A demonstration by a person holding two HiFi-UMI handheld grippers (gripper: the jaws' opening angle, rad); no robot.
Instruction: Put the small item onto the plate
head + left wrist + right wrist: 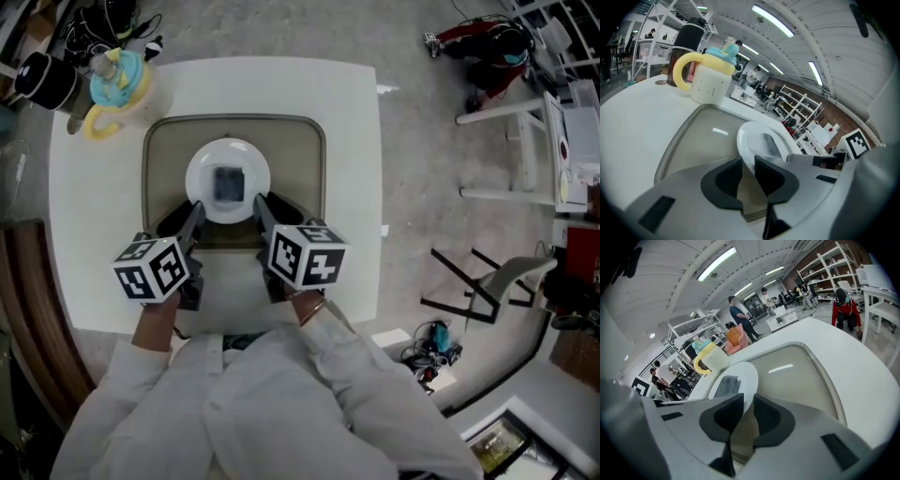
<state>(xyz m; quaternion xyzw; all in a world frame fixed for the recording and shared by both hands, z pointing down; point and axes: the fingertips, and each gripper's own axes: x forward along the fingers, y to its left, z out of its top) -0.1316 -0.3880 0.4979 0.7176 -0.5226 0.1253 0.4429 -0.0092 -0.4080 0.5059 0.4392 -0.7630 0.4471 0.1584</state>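
Note:
A white plate (228, 147) lies in a tan tray (302, 159) on the white table, with a small dark square item (228, 183) on its middle. My left gripper (195, 214) is at the plate's near left rim and my right gripper (260, 204) at its near right rim. In the left gripper view the plate's (749, 136) edge runs in between the jaws of the left gripper (748, 168), which is shut on it. The right gripper view shows the plate (746, 373) with the item (725, 384), its rim pinched by the right gripper (748, 406).
A cream sippy cup with a yellow handle and teal lid (117, 82) stands at the table's far left corner, beside a black container (42, 80). The tray's raised rim (675, 145) surrounds the plate. Off the table's right edge are a folded chair (487, 281) and cables on the floor.

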